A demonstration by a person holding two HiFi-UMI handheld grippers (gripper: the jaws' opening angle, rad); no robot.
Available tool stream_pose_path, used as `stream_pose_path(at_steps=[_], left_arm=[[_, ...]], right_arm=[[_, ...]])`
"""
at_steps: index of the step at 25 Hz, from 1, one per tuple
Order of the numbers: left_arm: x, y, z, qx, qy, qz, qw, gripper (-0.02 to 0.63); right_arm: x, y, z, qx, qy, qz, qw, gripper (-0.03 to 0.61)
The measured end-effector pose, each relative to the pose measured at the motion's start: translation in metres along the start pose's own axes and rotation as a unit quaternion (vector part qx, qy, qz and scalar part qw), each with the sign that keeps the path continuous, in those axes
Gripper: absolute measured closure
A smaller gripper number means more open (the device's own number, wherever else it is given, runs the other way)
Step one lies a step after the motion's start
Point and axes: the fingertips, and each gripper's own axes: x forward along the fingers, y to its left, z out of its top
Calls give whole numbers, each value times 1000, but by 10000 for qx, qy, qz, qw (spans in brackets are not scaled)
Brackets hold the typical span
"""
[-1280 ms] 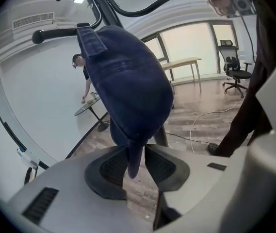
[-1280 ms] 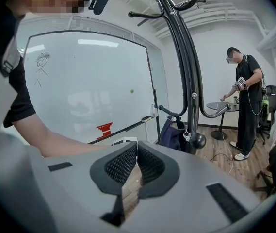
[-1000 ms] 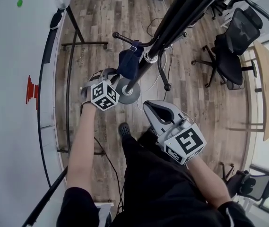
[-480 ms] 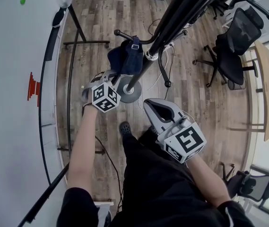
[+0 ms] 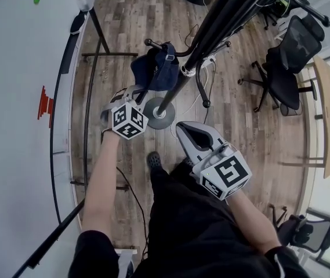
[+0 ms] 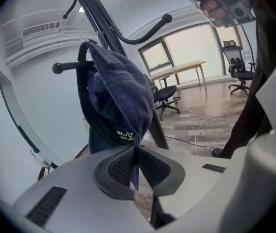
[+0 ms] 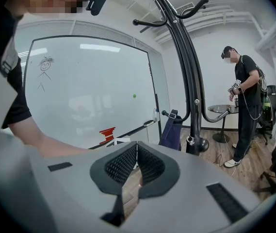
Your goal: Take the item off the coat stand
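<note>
A dark navy cap (image 5: 152,69) hangs from a low hook of the black coat stand (image 5: 195,55). My left gripper (image 5: 139,90) reaches up to its lower edge. In the left gripper view the cap (image 6: 121,98) fills the middle, and a fold of its cloth runs down between the pads of the left gripper (image 6: 136,163). Those jaws have just been closing and now pinch that fold. My right gripper (image 5: 183,128) hovers lower, near the stand's round base (image 5: 158,113), shut with nothing in it. From the right gripper (image 7: 137,152) the cap (image 7: 170,128) and stand (image 7: 186,81) show ahead.
A whiteboard (image 5: 14,97) on a wheeled frame runs along the left. Black office chairs (image 5: 286,57) and a wooden table (image 5: 326,109) stand to the right. Cables lie on the wood floor by the base. Another person (image 7: 247,106) stands beyond the stand.
The left gripper has closed on the cap's lower edge and risen a little. The cap now bunches up higher and wider by the hook. The right gripper has stayed put.
</note>
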Motion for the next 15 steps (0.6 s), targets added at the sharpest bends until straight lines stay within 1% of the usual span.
stream_pose_path(at_steps=[5, 15], left_arm=[[-9, 13, 1, 35, 31, 129, 9999, 581], [-16, 26, -2, 4, 115, 126, 9999, 581]], right_arm=[[1, 2, 8, -42, -103, 55, 9999, 548], [2, 2, 12, -47, -175, 75, 9998, 547]])
